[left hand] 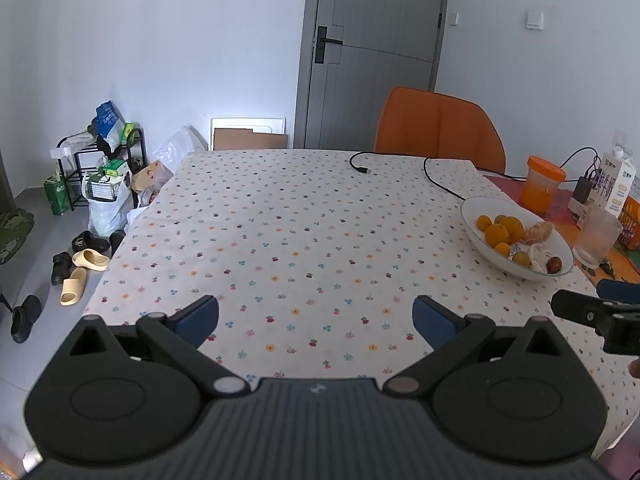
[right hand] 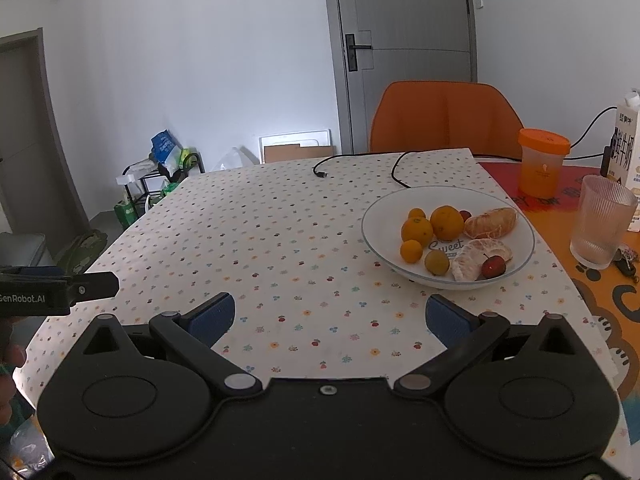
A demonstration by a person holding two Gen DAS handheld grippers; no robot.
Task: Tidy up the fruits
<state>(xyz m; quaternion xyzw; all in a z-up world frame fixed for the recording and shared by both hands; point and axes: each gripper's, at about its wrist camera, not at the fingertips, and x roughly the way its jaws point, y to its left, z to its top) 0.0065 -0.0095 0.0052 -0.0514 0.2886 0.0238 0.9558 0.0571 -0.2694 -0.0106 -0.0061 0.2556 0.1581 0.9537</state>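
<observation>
A shallow white bowl (right hand: 448,276) with a thin dark rim line and the word "Sweet" printed inside sits on the right part of the bench (right hand: 280,240), which is covered by a smooth white cloth dotted with small coloured flowers and cherries. In the bowl lie several round, matt-skinned oranges (right hand: 447,223) of different sizes, a smaller yellowish fruit (right hand: 437,262), two peeled citrus pieces (right hand: 491,222) with pale stringy pith, and a small glossy red fruit (right hand: 493,267). The right gripper (right hand: 330,314) hovers low over the cloth just in front of the bowl, its black jointed fingers with ribbed blue pads spread wide and holding nothing. The left gripper (left hand: 316,314) stands equally wide open and empty over the bare middle of the cloth, with the bowl well off to its right. Just beyond the bowl a black cable (right hand: 394,168) curls across the cloth. To the right, on a red and orange mat, stand a ribbed clear glass (right hand: 602,222), a translucent cup with an orange lid (right hand: 542,162) and a milk carton (right hand: 628,144). An orange padded chair (right hand: 444,116) is at the far edge of the bench, before a grey door (right hand: 404,40). On the floor to the left are a black rack (left hand: 100,168) with bags, and slippers (left hand: 80,276).
</observation>
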